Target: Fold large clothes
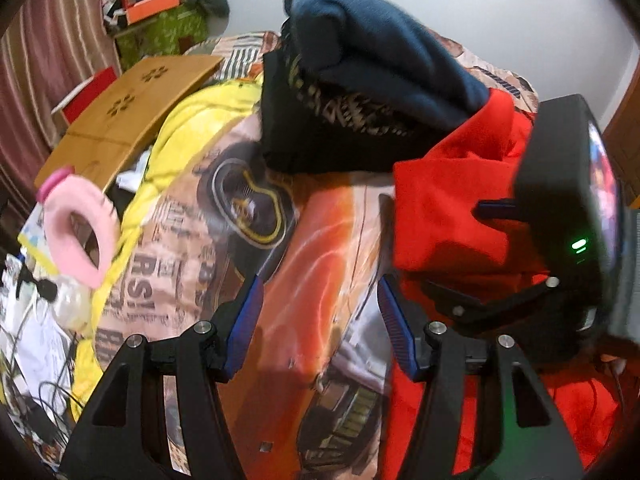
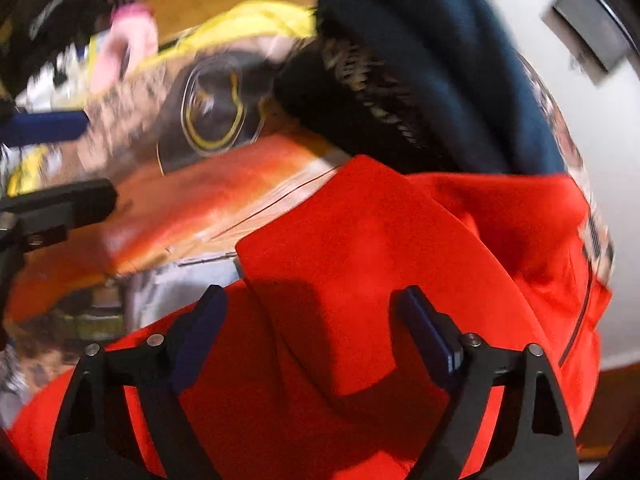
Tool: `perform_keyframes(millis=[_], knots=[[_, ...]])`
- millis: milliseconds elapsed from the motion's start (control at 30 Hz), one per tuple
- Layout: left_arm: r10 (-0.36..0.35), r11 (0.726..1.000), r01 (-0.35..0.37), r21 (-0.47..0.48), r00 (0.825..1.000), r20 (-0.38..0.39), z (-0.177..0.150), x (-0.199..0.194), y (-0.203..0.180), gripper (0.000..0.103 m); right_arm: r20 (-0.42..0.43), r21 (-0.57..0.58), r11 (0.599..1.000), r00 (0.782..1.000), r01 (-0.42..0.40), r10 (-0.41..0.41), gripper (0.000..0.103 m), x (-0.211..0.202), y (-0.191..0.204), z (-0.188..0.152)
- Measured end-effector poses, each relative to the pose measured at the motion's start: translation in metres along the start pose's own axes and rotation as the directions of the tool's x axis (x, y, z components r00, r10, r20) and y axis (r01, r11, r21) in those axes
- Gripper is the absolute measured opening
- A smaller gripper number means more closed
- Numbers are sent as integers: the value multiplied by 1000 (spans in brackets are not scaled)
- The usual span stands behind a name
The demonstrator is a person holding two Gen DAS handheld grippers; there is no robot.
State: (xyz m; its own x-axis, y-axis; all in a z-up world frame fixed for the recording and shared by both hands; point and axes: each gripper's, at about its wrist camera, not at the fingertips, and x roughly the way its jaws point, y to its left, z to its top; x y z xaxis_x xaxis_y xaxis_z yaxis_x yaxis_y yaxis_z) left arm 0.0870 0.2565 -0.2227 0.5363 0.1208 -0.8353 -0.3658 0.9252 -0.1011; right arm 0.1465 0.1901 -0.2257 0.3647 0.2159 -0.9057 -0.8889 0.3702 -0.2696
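A red garment [image 1: 452,208] lies crumpled on the printed bedspread [image 1: 320,240], at the right of the left wrist view. It fills the lower half of the right wrist view [image 2: 360,280]. My left gripper [image 1: 320,300] is open and empty above the bedspread, just left of the red cloth. My right gripper [image 2: 312,308] is open, with its fingers over a folded flap of the red garment. The right gripper's body [image 1: 568,200] shows at the right edge of the left wrist view.
A pile of folded dark clothes, black [image 1: 320,128] under navy blue [image 1: 380,52], sits behind the red garment. A yellow blanket [image 1: 180,140], a wooden lap table [image 1: 128,116], a pink ring cushion [image 1: 76,224] and clutter lie to the left. A white wall is behind.
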Motion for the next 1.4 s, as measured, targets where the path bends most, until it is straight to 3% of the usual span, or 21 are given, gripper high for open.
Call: perform_keyframes(millis=[33, 200, 267, 400, 533, 633, 733, 800, 933, 967, 1033, 1067, 1100, 1267, 1333, 1400], knots=[[1, 1000, -1, -4, 1000, -5, -2, 1, 2, 58, -7, -25, 1000, 1000, 16, -16, 83, 5, 4, 1], [9, 1000, -9, -8, 1000, -26, -10, 6, 6, 58, -4, -24, 1000, 1000, 11, -12, 28, 11, 2, 2], [7, 1000, -7, -4, 1000, -31, -10, 8, 5, 58, 37, 30, 1000, 999, -8, 7, 14, 1, -6, 1], [0, 1000, 1, 20, 999, -34, -6, 10, -4, 58, 158, 179, 980, 986, -81, 53, 6, -38, -34, -8], [-22, 998, 24, 64, 999, -31, -2, 11, -22, 58, 277, 314, 941, 960, -128, 38, 5, -86, -74, -24], [-43, 991, 48, 122, 998, -39, 0, 13, -42, 58, 370, 423, 894, 929, -149, -21, 5, -125, -114, -43], [-84, 985, 92, 147, 995, -59, -1, 20, -55, 58, 401, 473, 870, 913, -139, -72, 5, -143, -134, -54], [-123, 984, 132, 116, 989, -87, 1, 27, -57, 58, 402, 483, 870, 907, -98, -121, 5, -151, -143, -65], [-278, 960, 270, -78, 951, -133, 8, 47, -46, 58, 351, 495, 869, 918, -15, -184, 8, -149, -146, -86], [-312, 947, 296, -127, 940, -136, 9, 50, -43, 58, 330, 499, 867, 925, -3, -187, 16, -146, -146, -92], [-401, 899, 361, -246, 906, -136, 13, 63, -35, 58, 294, 515, 857, 938, 7, -184, 39, -138, -144, -108], [-428, 881, 379, -281, 894, -135, 14, 68, -34, 58, 284, 525, 851, 941, 9, -185, 56, -138, -144, -117], [-452, 862, 393, -320, 881, -137, 15, 75, -32, 58, 280, 540, 841, 941, 10, -191, 64, -136, -143, -126], [-532, 791, 419, -445, 830, -164, 19, 106, -32, 58, 226, 602, 798, 958, 3, -174, 65, -131, -145, -164], [-506, 800, 392, -454, 848, -159, 21, 110, -32, 52, 208, 629, 777, 963, 1, -170, 65, -129, -145, -177], [-450, 831, 353, -429, 881, -147, 27, 106, -37, 27, 197, 651, 759, 966, -3, -165, 65, -129, -147, -189]])
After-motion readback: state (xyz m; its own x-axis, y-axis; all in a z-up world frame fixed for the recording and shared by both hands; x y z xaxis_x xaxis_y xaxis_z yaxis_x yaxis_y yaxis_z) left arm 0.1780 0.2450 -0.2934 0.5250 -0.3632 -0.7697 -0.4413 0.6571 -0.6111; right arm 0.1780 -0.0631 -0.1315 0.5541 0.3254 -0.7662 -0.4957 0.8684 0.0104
